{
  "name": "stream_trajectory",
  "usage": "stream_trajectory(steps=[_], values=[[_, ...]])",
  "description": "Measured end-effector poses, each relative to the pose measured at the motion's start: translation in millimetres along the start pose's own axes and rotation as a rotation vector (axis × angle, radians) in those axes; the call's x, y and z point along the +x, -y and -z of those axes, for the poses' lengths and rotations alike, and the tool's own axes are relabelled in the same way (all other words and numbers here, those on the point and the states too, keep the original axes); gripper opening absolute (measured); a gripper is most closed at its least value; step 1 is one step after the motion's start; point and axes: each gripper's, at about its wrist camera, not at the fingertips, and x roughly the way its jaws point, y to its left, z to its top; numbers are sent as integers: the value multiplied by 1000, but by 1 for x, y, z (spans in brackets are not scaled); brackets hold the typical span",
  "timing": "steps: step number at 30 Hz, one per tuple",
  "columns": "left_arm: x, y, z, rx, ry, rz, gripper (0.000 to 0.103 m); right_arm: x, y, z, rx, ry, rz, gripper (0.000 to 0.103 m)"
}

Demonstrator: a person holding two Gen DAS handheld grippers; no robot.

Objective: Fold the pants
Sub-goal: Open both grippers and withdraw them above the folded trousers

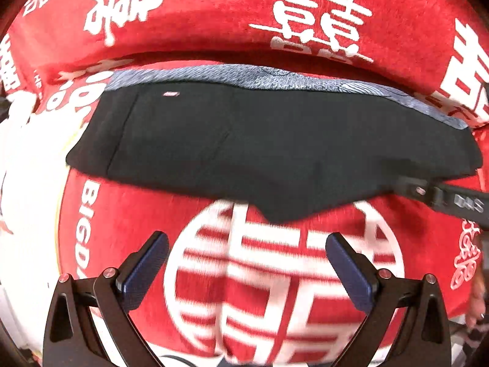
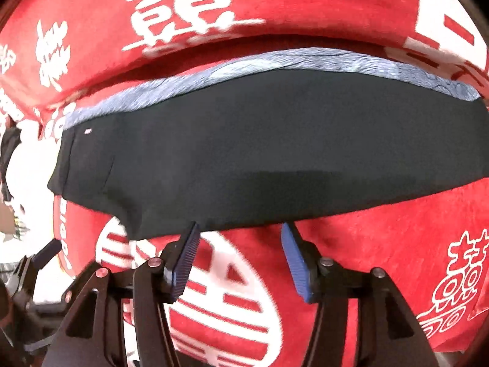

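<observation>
We hold the left gripper (image 1: 247, 258) with jaws spread wide and nothing between them, and the right gripper (image 2: 240, 255) likewise parted and bare, both just short of the folded black pants (image 1: 244, 143) lying on the red blanket (image 1: 214, 15).

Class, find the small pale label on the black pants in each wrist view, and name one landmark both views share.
Left wrist view: the label sits upper left, just under the pants' grey-blue band.
Right wrist view: the label sits far left, below the same band.
Shared landmark: the grey-blue band along the pants' far edge.
</observation>
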Motion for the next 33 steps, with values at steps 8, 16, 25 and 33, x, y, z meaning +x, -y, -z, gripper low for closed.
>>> stream_trajectory(steps=[8,16,25,33], values=[[-34,-25,33,-63,-14,5,103,-3,-28,18,-30,-38,26,75],[-41,-44,49,-91,-24,-6,103,-5,-35,28,-30,-49,42,77],[-45,-34,54,-65,-11,14,103,-8,-29,32,-7,-47,53,77],[-45,-30,54,-56,-11,20,103,-7,-28,35,-1,-53,53,77]])
